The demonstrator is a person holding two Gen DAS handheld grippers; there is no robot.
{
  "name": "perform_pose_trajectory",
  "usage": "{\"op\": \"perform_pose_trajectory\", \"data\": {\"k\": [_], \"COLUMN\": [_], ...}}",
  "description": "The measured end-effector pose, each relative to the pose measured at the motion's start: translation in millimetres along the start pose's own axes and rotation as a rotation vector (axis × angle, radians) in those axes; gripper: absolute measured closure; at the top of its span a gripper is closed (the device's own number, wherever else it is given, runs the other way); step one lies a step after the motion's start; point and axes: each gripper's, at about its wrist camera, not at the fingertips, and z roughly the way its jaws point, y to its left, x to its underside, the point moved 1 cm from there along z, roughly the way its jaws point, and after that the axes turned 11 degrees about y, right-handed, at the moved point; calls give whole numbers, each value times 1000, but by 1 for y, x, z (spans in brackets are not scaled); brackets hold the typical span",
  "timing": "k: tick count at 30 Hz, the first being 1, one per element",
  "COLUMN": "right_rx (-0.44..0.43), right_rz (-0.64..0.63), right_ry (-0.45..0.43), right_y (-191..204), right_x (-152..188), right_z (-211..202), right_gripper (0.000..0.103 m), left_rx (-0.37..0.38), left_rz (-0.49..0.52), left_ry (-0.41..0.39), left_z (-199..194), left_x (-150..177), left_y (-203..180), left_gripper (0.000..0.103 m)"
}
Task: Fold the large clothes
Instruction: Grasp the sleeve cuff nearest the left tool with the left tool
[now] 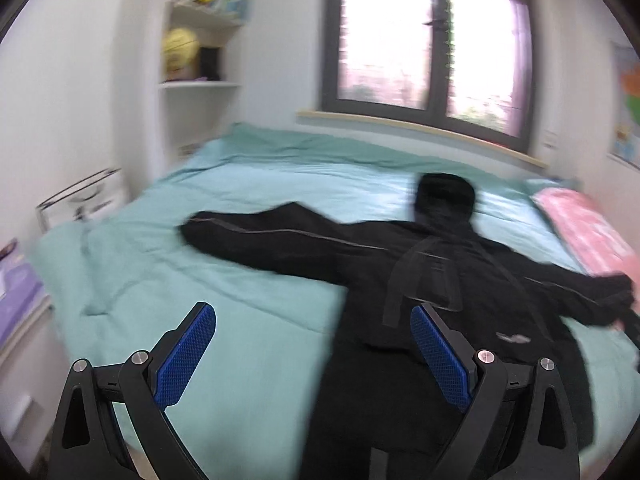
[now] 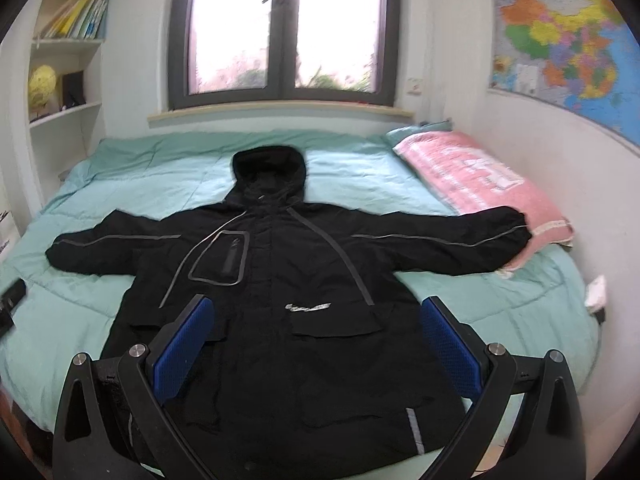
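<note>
One black hooded jacket (image 2: 280, 280) lies on one bed (image 2: 120, 184) beside one pink pillow (image 2: 480, 184); one wall map (image 2: 568, 48), one window (image 2: 284, 32), two grippers, left (image 1: 312, 354) and right (image 2: 316, 344).

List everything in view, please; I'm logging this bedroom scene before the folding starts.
jacket: one, black, hooded, spread flat front-up on the bed, sleeves out
bed cover: one, teal, under the jacket
pillow: one, pink, right side, under one sleeve end
window: one, dark frame, behind the bed
map: one, multicoloured, right wall
shelves: white, far left, with books and a yellow ball
left gripper: blue pads, open, above the bed
right gripper: blue pads, open, above the jacket
</note>
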Motion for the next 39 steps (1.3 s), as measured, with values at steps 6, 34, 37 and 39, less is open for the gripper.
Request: {"op": "perform_pose_trajectory", "data": {"k": [6, 34, 37, 39], "right_rx": [-58, 22, -11, -31], "right_rz": [-60, -390, -406, -410], "right_ry": [4, 403, 403, 394], "right_y": [44, 225, 237, 242], "right_x": [-30, -135, -142, -146], "right_z": [53, 269, 269, 269], "right_gripper": [0, 1, 4, 4], "left_rx": [60, 49, 14, -43], "left_rz": [-190, -530, -477, -454], "left_ry": [93, 326, 198, 223], "left_z": [91, 419, 365, 361], "left_x": [-52, -178, -195, -199], "left_y": [101, 273, 263, 261], "left_gripper": [4, 87, 89, 88]}}
